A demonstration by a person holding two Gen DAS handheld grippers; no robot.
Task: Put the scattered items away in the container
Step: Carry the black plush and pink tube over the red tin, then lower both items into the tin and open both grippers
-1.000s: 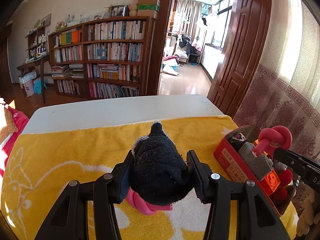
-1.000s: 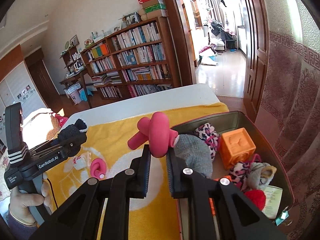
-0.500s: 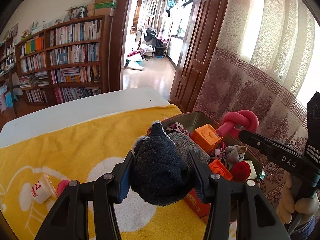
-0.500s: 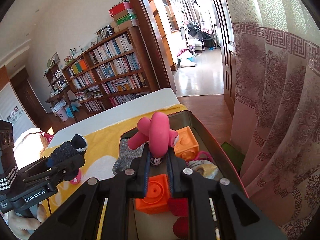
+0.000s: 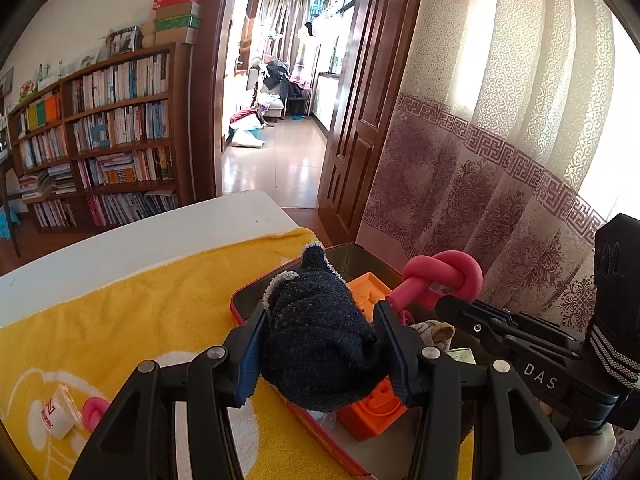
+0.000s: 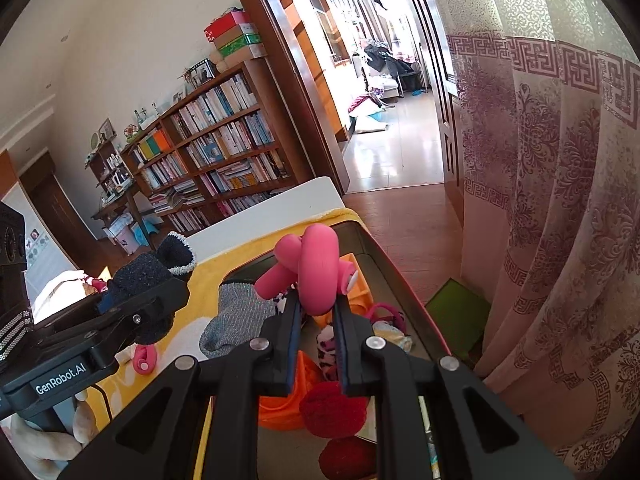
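My left tongs [image 5: 320,344] are clamping one dark sock [image 5: 320,332] over the container's [image 5: 244,300] near-left rim. My right tongs [image 6: 316,312] are pinching one pink knot toy [image 6: 316,268] above its crowded interior. On the yellow towel [image 5: 132,312], one cup [image 5: 56,420] and one pink ring [image 5: 94,410] are lying.

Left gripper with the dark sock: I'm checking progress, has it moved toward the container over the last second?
Yes. The left gripper carried the dark sock rightward off the yellow towel, over the container.
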